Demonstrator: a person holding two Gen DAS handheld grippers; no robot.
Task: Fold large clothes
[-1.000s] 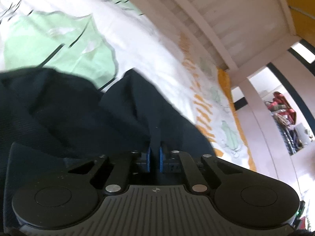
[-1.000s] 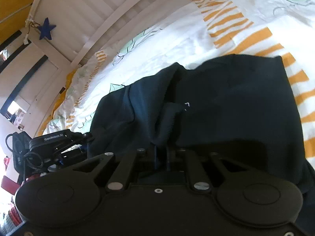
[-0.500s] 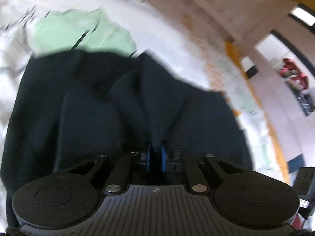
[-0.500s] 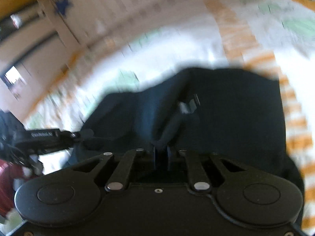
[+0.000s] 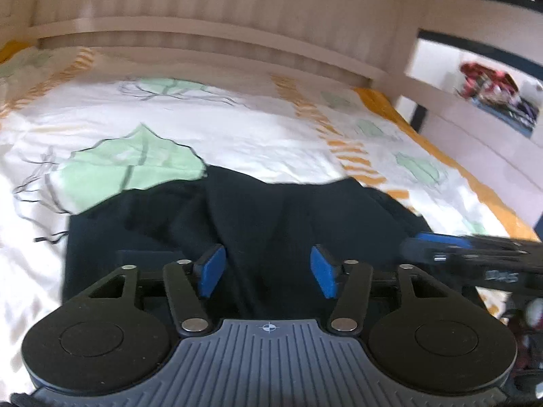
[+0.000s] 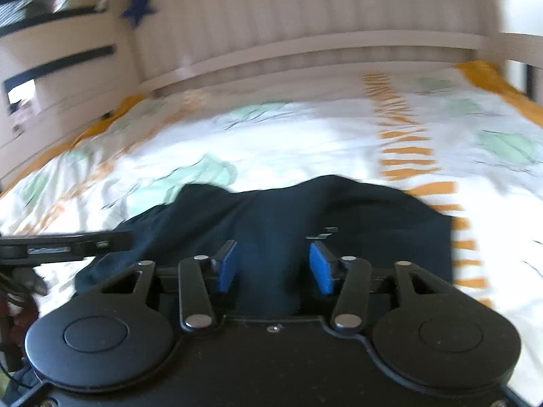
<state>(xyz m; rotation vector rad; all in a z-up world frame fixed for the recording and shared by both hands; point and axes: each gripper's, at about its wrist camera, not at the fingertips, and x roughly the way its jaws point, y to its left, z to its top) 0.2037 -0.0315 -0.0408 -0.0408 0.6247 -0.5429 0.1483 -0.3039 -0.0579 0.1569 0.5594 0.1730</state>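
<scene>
A dark navy garment (image 5: 271,217) lies bunched and partly folded on the bed, close in front of both grippers; it also shows in the right wrist view (image 6: 339,213). My left gripper (image 5: 268,269) is open, its blue pads (image 5: 212,271) spread apart just above the cloth and holding nothing. My right gripper (image 6: 275,264) is open too, blue pads (image 6: 320,268) apart over the garment's near edge. The right gripper's body shows at the right of the left wrist view (image 5: 475,254), and the left gripper's body at the left of the right wrist view (image 6: 64,244).
The bedsheet (image 5: 237,129) is white with green leaf prints and orange stripes. A white slatted headboard (image 5: 203,3) runs along the far side. A blue star (image 6: 137,8) hangs on the bed frame. Cluttered shelves (image 5: 492,91) stand beyond the bed's right edge.
Both grippers held pinches of the dark garment before; now both have opened and let it go. The cloth has dropped onto the bed, and both cameras have swung to face the headboard.
</scene>
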